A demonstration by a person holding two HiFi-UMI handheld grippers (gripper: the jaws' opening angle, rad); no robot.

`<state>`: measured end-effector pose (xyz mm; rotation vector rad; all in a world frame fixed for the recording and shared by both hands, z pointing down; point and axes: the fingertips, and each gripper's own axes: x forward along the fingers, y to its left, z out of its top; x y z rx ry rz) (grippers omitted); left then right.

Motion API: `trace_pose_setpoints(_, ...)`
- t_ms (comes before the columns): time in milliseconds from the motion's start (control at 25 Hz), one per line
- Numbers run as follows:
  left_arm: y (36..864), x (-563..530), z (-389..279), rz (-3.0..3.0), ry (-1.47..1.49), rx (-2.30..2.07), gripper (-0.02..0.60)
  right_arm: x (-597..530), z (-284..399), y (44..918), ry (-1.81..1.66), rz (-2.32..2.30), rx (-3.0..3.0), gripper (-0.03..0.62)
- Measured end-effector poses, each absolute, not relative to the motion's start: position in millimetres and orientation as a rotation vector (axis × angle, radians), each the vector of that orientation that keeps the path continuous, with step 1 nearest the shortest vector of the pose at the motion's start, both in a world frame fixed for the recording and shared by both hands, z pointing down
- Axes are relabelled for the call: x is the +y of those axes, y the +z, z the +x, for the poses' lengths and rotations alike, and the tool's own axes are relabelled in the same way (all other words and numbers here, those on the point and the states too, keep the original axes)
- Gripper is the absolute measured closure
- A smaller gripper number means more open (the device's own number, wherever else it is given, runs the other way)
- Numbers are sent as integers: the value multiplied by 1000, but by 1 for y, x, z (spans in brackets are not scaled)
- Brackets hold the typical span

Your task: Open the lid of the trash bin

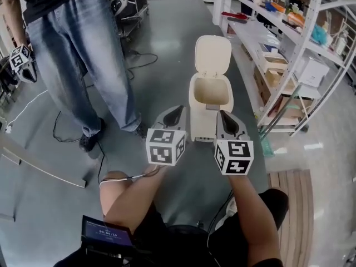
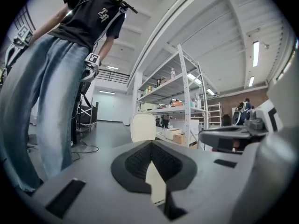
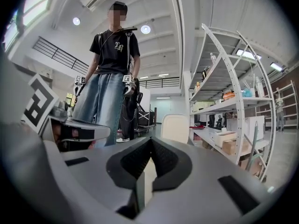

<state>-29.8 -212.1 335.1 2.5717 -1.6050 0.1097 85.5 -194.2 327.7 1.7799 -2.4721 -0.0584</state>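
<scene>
The cream trash bin (image 1: 210, 111) stands on the grey floor beside the shelving, its lid (image 1: 212, 54) swung up and upright, the inside showing. My left gripper (image 1: 177, 112) is just left of the bin's front, jaws shut and holding nothing. My right gripper (image 1: 223, 118) is at the bin's front wall, also shut and empty. In the left gripper view the raised lid (image 2: 142, 127) shows above the closed left gripper (image 2: 151, 144). In the right gripper view the lid (image 3: 176, 127) rises behind the closed right gripper (image 3: 150, 141).
A person in jeans (image 1: 83, 54) stands at the left, holding a marker-cube gripper (image 1: 20, 60). White shelving (image 1: 289, 49) with boxes runs along the right. Cables (image 1: 139, 60) lie on the floor. A wooden pallet (image 1: 292, 216) is at the lower right.
</scene>
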Motion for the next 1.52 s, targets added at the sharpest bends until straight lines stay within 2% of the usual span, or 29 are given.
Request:
trace_pose_setpoints(280, 317, -177, -18, 2556, 38, -1624, 583, -165, 85, 320, -35, 1784, -2525, 589)
trace_pose_setpoints(640, 298, -122, -18, 2707, 101, -1650, 583, -132, 85, 299, -111, 1744, -2558, 589)
trace_pose_setpoints(1520, 307, -147, -29, 2603, 27, -1642, 581, -141, 85, 309, -152, 1779, -2493, 589)
